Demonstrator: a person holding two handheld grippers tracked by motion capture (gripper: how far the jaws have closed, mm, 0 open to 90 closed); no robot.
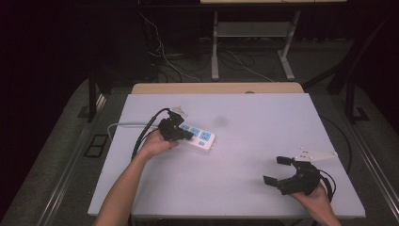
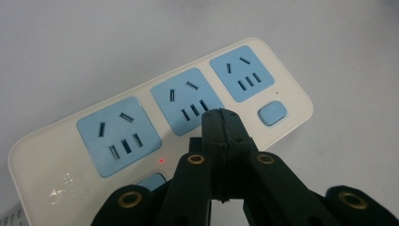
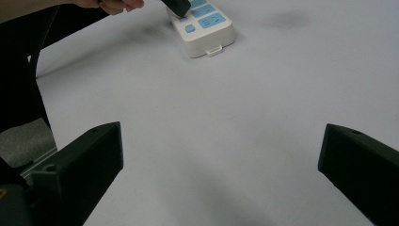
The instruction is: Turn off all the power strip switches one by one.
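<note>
A white power strip [image 1: 200, 138] with three blue sockets lies left of the table's middle; its white cord [image 1: 123, 125] runs off to the left. In the left gripper view the strip [image 2: 291, 89] fills the frame, with a small red light [image 2: 161, 161] lit and blue switch buttons [image 2: 273, 113] beside the sockets. My left gripper [image 1: 188, 135] is shut with nothing between its jaws, its tip [image 2: 221, 115] over the middle socket's lower edge. My right gripper [image 1: 275, 170] rests open near the front right, far from the strip [image 3: 202, 26].
The white table top [image 1: 254, 141] sits on a wooden table, whose far edge [image 1: 216, 88] shows behind. Cables and desk legs [image 1: 215, 47] stand on the dark floor beyond. A grey plate [image 1: 314, 154] tops my right gripper.
</note>
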